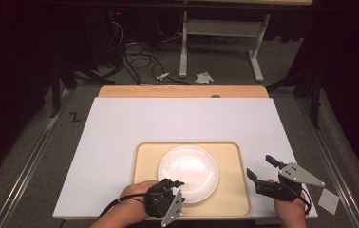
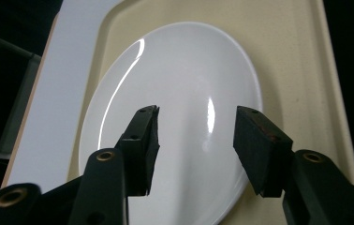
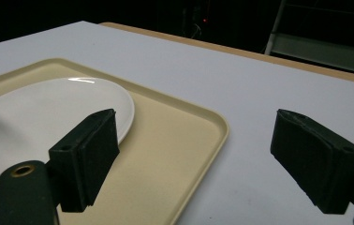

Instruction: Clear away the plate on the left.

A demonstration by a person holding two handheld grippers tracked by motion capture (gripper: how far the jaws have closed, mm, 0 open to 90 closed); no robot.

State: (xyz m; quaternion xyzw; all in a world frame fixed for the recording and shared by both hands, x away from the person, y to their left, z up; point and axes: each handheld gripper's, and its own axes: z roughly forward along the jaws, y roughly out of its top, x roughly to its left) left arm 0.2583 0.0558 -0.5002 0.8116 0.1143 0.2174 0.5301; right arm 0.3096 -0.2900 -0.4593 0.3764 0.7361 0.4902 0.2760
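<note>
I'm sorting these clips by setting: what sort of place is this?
Probably a lab recording station, not a kitchen: a white tabletop bears only a beige tray with a white plate, and loose cables lie on the grey floor.

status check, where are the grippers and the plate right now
Left gripper jaws open above near rim of white plate, nothing between them. Right gripper jaws wide open, over tray's right edge. Plate flat on tray. No obstruction.

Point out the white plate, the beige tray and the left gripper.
white plate point(image 1: 188, 172), high view, centre of its bowl.
beige tray point(image 1: 237, 164), high view, bare floor right of the plate.
left gripper point(image 2: 196, 129), left gripper view, midway between its open jaws.
</note>
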